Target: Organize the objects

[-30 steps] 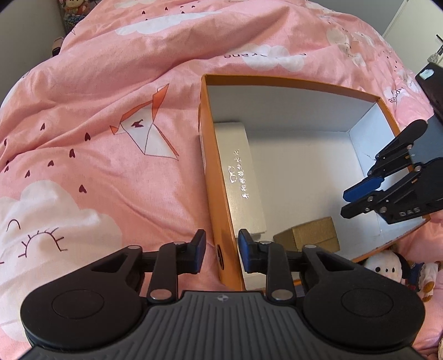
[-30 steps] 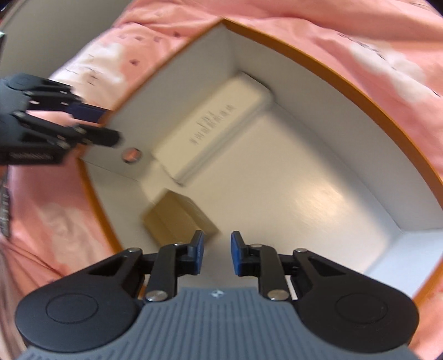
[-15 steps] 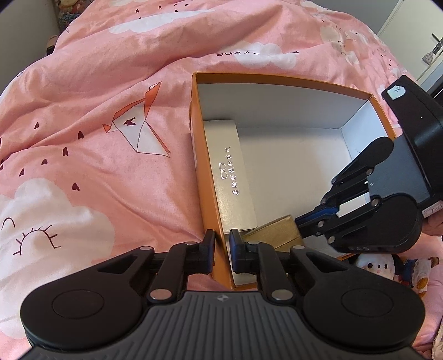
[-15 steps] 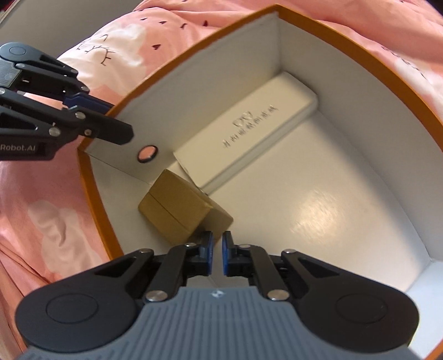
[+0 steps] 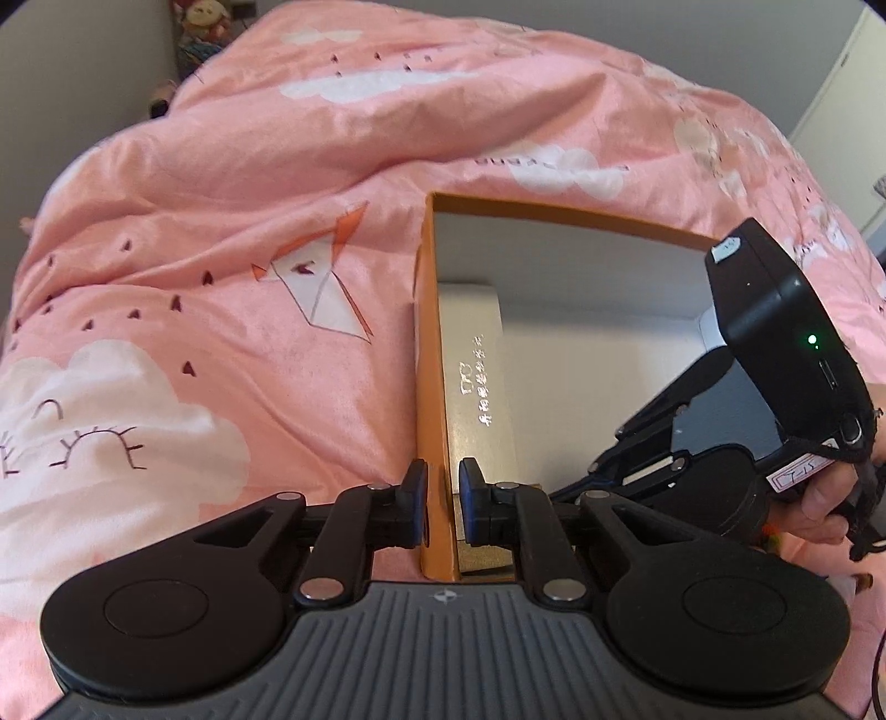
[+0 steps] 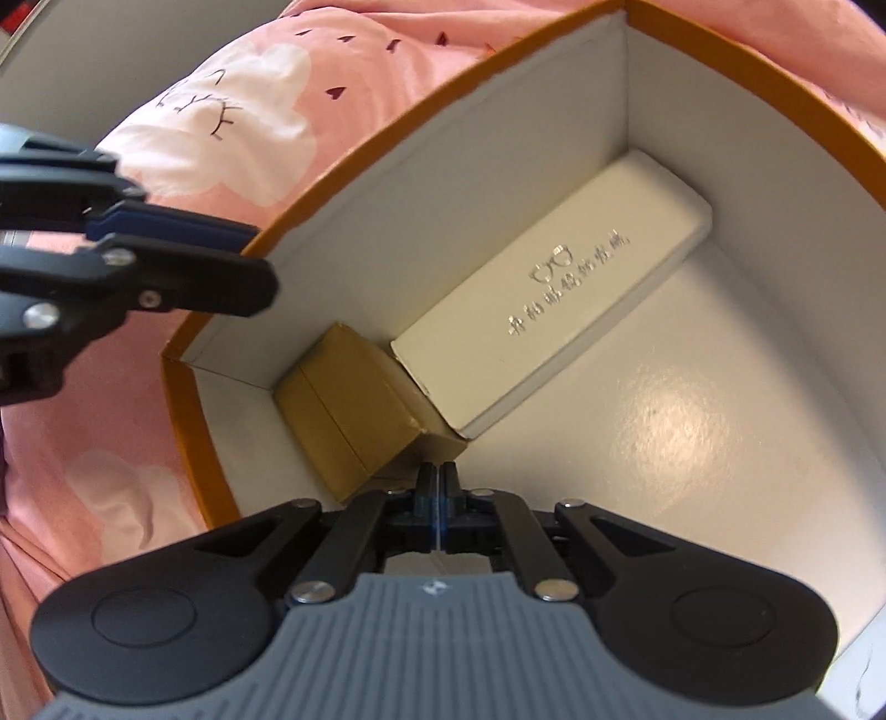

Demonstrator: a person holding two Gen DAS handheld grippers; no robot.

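Observation:
An orange cardboard box (image 5: 429,354) with a white inside lies open on the pink bed. In it a long white glasses case (image 6: 559,315) lies along the left wall (image 5: 479,399), and a small brown box (image 6: 354,410) sits in the near corner. My left gripper (image 5: 443,501) straddles the box's left wall, one finger outside and one inside, shut on the wall. My right gripper (image 6: 437,493) is shut and empty inside the box, its tips touching the brown box's edge.
The pink quilt (image 5: 221,277) with cloud and fox prints surrounds the box. The right gripper's body (image 5: 775,354) and the hand holding it fill the box's right side in the left wrist view. Plush toys sit at the bed's far corner (image 5: 205,16).
My left gripper closed on the box's left wall. My right gripper shut fully and pushed the brown box into the corner beside the glasses case.

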